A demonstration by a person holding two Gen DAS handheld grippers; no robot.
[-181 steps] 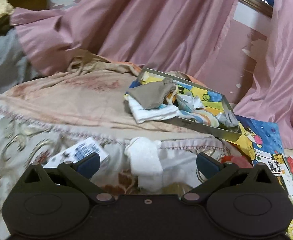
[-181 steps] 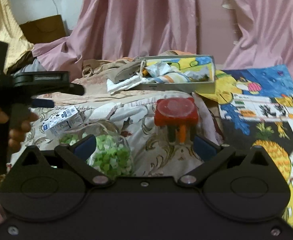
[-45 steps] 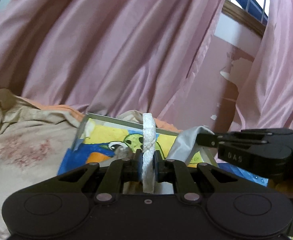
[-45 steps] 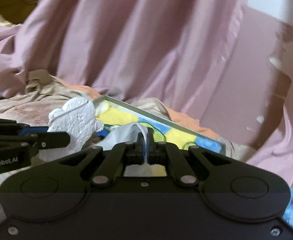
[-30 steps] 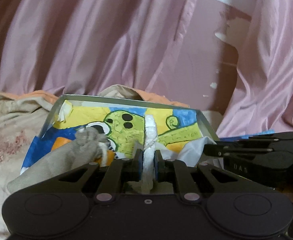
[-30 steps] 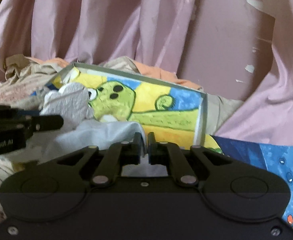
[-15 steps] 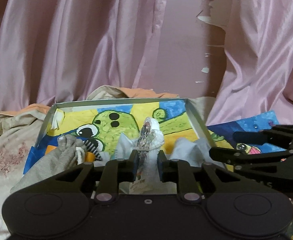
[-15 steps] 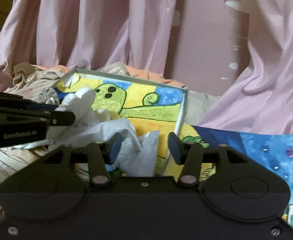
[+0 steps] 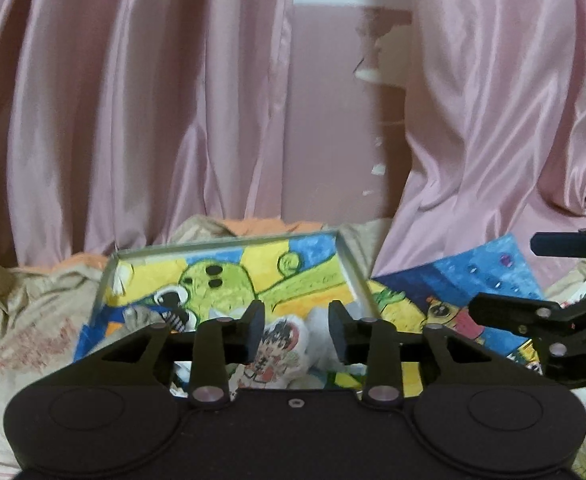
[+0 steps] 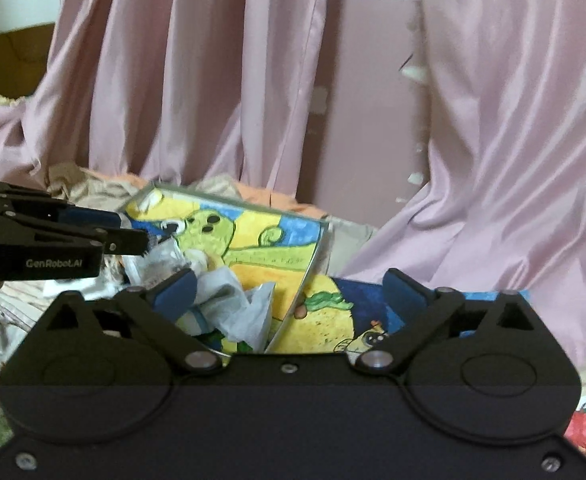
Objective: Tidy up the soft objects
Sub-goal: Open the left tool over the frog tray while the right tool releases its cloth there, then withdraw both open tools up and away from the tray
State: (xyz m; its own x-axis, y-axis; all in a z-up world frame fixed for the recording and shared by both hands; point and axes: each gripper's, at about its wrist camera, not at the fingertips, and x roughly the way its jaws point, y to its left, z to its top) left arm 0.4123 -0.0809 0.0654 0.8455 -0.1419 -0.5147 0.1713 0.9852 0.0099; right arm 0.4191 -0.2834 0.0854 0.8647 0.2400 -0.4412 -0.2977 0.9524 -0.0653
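Though blurred, printed cloth (image 9: 283,342) apparently loose below half-open left gripper (image 9: 295,327), in tray (image 9: 229,245).

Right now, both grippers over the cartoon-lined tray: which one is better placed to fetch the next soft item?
Right, tentatively. The right gripper has just opened wide, with the grey-white cloth dropped into the tray. The left gripper, just opening, is only partly open, with the printed white cloth between its jaws, apparently released.
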